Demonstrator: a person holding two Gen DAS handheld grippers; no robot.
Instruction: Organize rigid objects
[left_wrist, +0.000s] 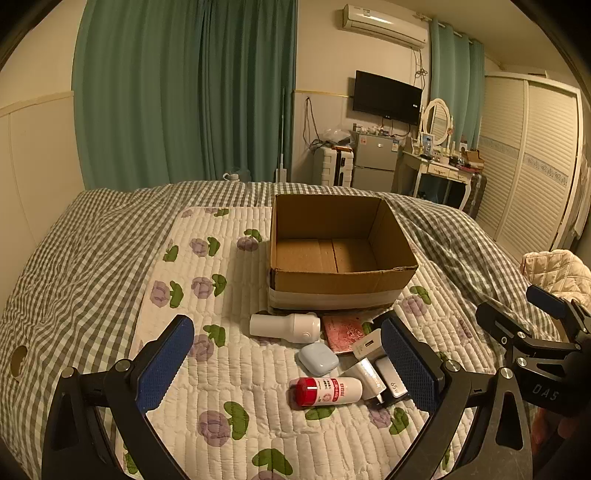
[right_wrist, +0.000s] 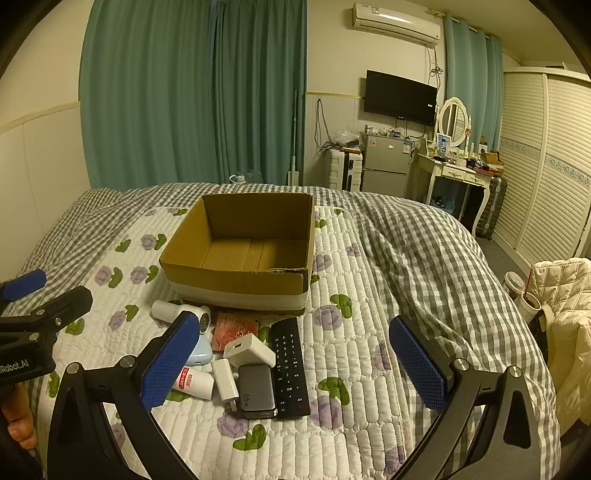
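Cardboard box (right_wrist: 240, 251) sits open on the quilted mat (right_wrist: 354, 369) mid-bed. Just in front of it lie a white bottle (left_wrist: 284, 325), red-capped bottle (left_wrist: 327, 391), blue case (left_wrist: 318, 359), chargers (right_wrist: 255, 391) and remote (right_wrist: 290, 367), clustered and touching. The left gripper (left_wrist: 291, 369) and right gripper (right_wrist: 295, 365) both hover with fingers apart, holding nothing.
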